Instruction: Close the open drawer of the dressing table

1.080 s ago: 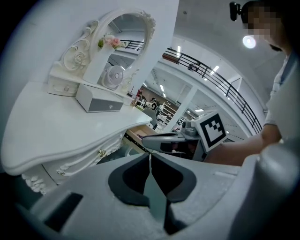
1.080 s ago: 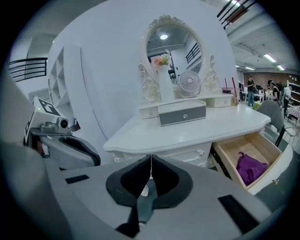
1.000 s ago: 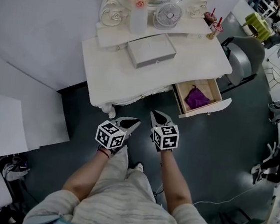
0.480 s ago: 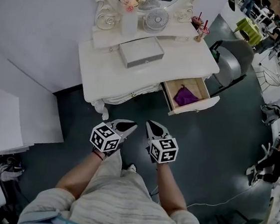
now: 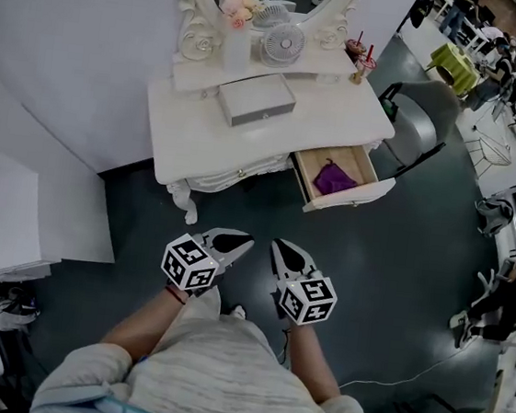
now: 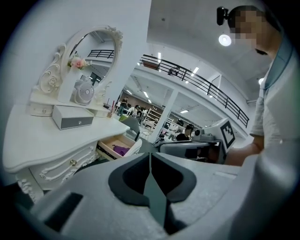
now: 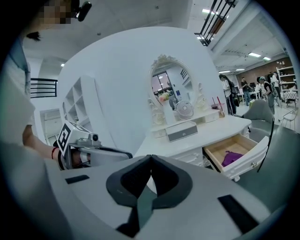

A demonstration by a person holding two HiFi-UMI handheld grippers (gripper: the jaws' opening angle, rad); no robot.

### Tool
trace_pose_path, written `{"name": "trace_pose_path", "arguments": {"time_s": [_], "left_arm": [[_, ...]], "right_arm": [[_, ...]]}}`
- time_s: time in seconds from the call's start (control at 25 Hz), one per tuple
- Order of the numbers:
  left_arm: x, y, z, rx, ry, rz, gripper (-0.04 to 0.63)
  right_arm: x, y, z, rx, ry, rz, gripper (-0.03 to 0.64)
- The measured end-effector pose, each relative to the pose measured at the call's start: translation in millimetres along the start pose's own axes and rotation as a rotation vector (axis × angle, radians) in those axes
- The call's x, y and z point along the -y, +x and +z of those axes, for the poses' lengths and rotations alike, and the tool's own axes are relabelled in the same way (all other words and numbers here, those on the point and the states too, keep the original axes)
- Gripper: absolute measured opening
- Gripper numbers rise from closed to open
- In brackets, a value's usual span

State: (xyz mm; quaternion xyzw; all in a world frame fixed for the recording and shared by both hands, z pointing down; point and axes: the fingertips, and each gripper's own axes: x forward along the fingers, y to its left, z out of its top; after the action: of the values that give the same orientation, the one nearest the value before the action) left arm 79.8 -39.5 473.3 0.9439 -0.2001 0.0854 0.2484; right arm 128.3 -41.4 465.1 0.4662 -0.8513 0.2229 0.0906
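Left gripper (image 5: 245, 238), right gripper (image 5: 277, 245) side by side, fingers (image 5: 226, 241) together

Dark grey floor (image 5: 396, 291) lies under me, with a plain white wall (image 5: 74, 32) to my left. A grey armchair (image 5: 425, 118) stands off to the right. A round ceiling light (image 6: 225, 40) glows above a railed balcony (image 6: 201, 82).

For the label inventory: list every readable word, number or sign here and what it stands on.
No readable text anywhere.
Marker cubes: black-and-white square patterns only, no words.
Grey box on the dressing table: small front mark, too small to read.
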Motion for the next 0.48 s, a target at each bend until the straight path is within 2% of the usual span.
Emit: {"name": "trace_pose_path", "arguments": {"time_s": [0.48], "left_arm": [[22.8,-25.5,12.9,0.05,0.02,0.013,0.023]], "right_arm": [[-22.7,-39.1,4.2,0.011,-0.02,0.025,0.009]]}}
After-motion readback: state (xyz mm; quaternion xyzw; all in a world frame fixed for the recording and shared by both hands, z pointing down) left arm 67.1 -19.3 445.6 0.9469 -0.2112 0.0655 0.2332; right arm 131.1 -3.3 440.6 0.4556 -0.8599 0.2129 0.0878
